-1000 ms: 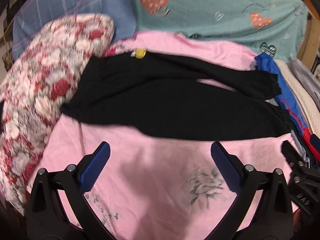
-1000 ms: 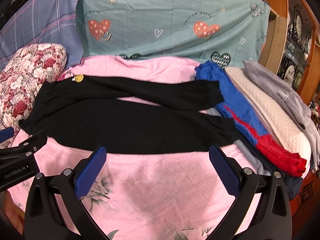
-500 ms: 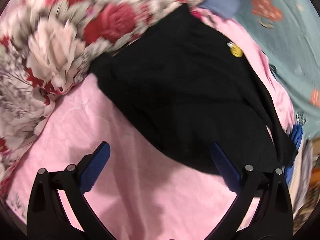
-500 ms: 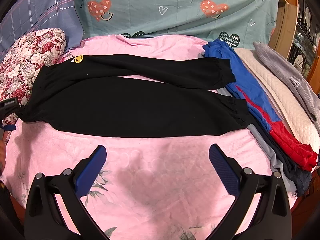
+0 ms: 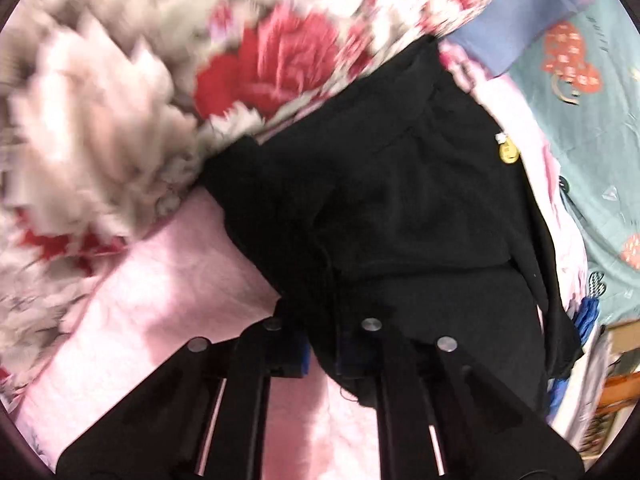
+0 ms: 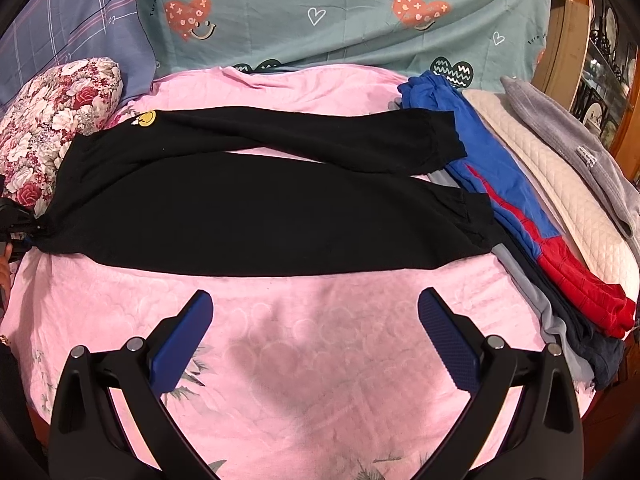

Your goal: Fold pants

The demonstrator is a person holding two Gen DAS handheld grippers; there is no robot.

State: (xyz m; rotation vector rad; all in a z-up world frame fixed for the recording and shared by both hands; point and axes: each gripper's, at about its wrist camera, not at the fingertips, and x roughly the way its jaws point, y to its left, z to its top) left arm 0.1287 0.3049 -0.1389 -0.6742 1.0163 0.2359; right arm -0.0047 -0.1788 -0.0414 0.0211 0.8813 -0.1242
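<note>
Pink bedding [image 6: 304,332] covers the bed, with a floral pillow [image 6: 52,112] at the left and a stack of folded clothes [image 6: 532,232] at the right. Black pants [image 6: 256,208] are laid flat across it, waist to the left, legs apart. At the waist's near corner the left gripper [image 5: 320,356] has just been closing and is pinched on the fabric. The right gripper [image 6: 316,344] is held spread over bare bedding, near the pants' front edge. The first grasp appears made; next, a matching hold on the near leg seems needed.
</note>
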